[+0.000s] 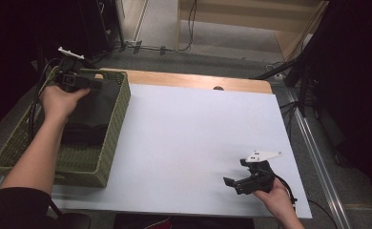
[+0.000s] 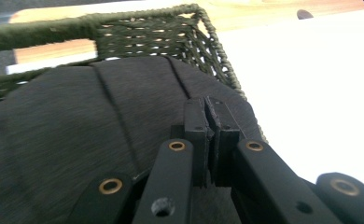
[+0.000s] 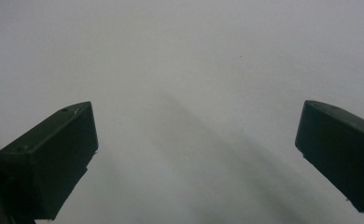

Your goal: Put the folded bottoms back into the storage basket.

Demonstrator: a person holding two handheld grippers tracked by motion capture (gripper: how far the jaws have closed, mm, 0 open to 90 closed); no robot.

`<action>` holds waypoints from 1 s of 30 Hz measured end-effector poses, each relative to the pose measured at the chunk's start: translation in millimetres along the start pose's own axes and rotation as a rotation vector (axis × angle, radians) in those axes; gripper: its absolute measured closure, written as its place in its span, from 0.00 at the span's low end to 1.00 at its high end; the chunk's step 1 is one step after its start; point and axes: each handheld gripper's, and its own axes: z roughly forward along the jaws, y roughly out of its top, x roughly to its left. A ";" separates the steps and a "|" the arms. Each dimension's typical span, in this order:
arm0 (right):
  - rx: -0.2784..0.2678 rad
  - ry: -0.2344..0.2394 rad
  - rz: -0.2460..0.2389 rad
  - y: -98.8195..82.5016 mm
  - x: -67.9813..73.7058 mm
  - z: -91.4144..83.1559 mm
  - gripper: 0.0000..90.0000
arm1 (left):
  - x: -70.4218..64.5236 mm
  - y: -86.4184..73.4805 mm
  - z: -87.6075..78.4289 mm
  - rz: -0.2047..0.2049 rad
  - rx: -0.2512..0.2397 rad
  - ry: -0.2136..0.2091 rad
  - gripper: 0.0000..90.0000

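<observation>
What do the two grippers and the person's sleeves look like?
Both the left gripper and the right gripper are black, each with a light plate on top and a black cable trailing from it. The left gripper's linkage has brass-coloured rivets. The left arm wears a black sleeve, pushed up.

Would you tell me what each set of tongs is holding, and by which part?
Left tongs pinch the dark grey fabric near its right edge in the green woven basket; right tongs hold nothing.
</observation>
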 end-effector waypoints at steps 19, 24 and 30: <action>0.005 -0.003 -0.006 -0.3 0.1 0.4 0.00 | 16.5 -32.7 42.8 -0.004 0.085 0.036 0.98; 0.009 -0.006 -0.005 -0.4 0.2 0.8 0.00 | 29.0 -41.1 45.5 -0.003 0.072 0.054 0.98; 0.007 -0.005 -0.008 -1.2 -0.5 0.5 0.00 | 48.5 -56.4 49.2 -0.025 0.034 0.063 0.98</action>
